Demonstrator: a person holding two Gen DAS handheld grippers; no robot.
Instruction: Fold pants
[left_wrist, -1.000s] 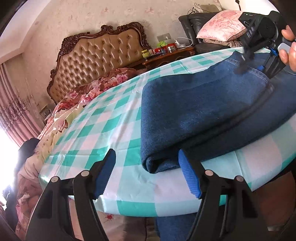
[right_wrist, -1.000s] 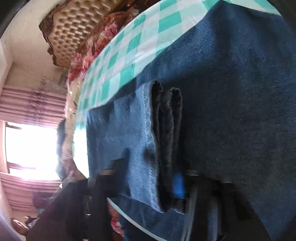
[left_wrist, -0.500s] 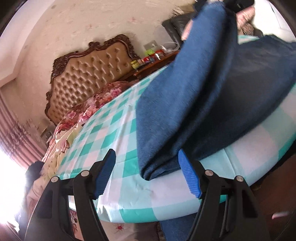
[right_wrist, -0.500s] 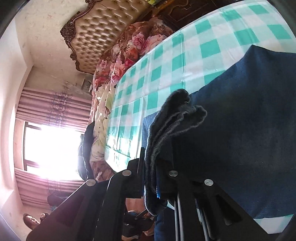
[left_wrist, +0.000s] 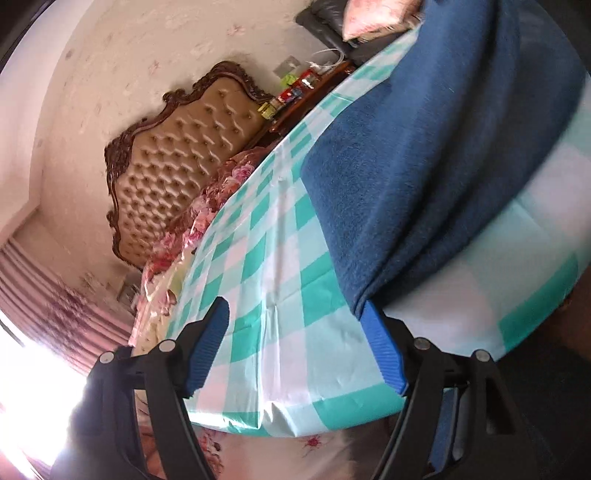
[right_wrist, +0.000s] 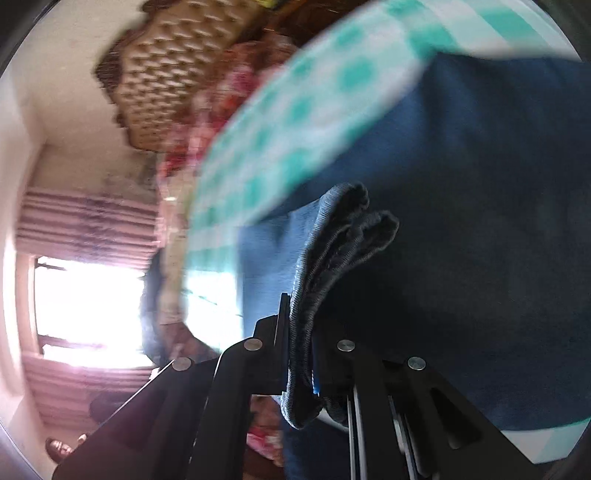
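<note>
Fold incomplete: right gripper (right_wrist: 299, 354) clamps the bunched edge of the dark blue denim pants (left_wrist: 424, 166), lifted off the teal-checked surface (left_wrist: 266, 266); left gripper (left_wrist: 295, 347) open, empty.

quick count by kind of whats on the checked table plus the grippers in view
Jeans: 1, lying on the checked tablecloth
Grippers: 2, the left gripper with jaws open and empty, the right gripper with jaws shut on a bunched edge of the jeans
Total: 3
</note>
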